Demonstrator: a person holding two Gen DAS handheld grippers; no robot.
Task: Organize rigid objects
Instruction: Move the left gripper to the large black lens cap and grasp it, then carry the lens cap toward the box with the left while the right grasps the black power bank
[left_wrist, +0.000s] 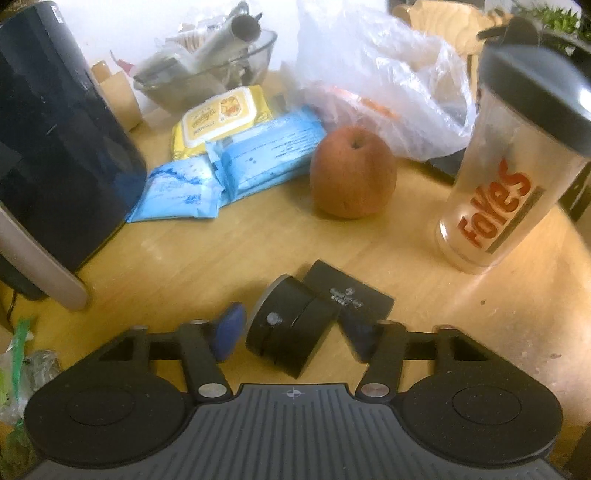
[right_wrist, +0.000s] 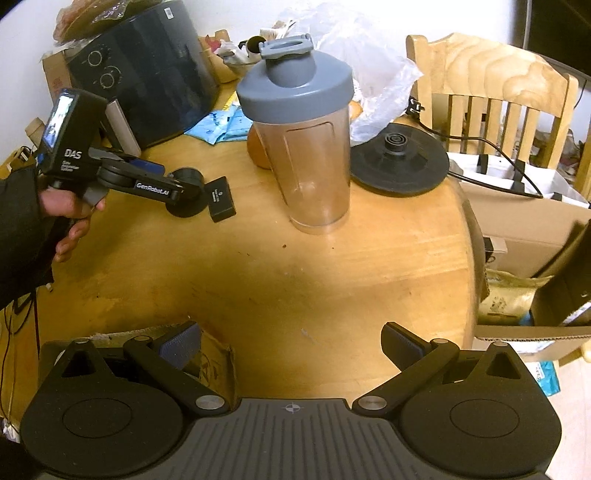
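apple (left_wrist: 352, 171) russet red-brown | shaker bottle (left_wrist: 511, 177) clear, grey lid, orange lettering | wipes pack (left_wrist: 221, 118) yellow | sachets (left_wrist: 236, 166) light blue | round case (left_wrist: 290, 326) black | table (left_wrist: 207, 251) honey wood grain

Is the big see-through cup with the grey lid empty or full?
Empty. The shaker bottle stands upright on the table, and its clear wall shows nothing inside. Its grey lid is on.

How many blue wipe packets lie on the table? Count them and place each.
2. One blue packet lies beside the black appliance; the other overlaps it, reaching toward the apple. More may be hidden.
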